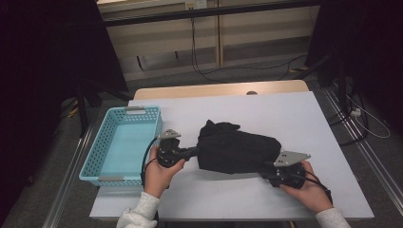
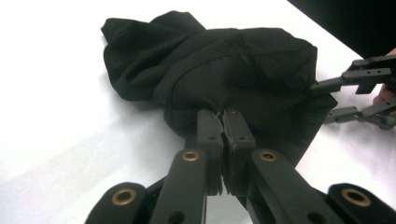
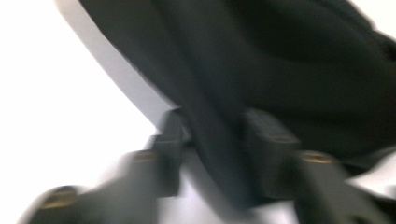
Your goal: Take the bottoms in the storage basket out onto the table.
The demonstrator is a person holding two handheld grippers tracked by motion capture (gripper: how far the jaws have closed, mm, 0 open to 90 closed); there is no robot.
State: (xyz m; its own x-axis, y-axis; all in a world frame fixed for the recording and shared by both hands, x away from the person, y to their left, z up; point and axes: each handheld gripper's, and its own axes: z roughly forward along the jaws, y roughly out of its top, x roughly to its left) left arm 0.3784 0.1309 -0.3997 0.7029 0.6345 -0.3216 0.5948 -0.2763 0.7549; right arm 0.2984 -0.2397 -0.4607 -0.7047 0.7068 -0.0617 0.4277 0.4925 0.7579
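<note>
Nearest the camera in the high view, two hands entering from the bottom edge, each holding a gripper against a crumpled black garment (image 1: 235, 152) at the middle of the white table (image 1: 294, 118). Left gripper (image 1: 195, 152) at the garment's left edge, jaws pressed together on a fold of the black cloth, as seen in the left gripper view, where the pinched hem bunches just above the closed jaw tips (image 2: 219, 122). Right gripper (image 1: 267, 168) at the garment's near right corner, under a grey three-cornered plate; jaws spread on either side of a hanging edge of the cloth in the blurred right gripper view (image 3: 212, 135), fabric between them, and no telling from that blur whether the pads actually press on it. Same gripper visible far off at the right of the left gripper view (image 2: 345, 100), its two jaws apart at the garment's edge. Garment itself lying in a heap on the table, partly lifted at the left edge, a rumpled peak at its far left. Left of the garment, well apart from it, a light blue plastic basket (image 1: 99, 164) standing at the table's left edge. Beyond the garment, bare table top, then a wooden strip along the far edge and cables trailing over the floor.
</note>
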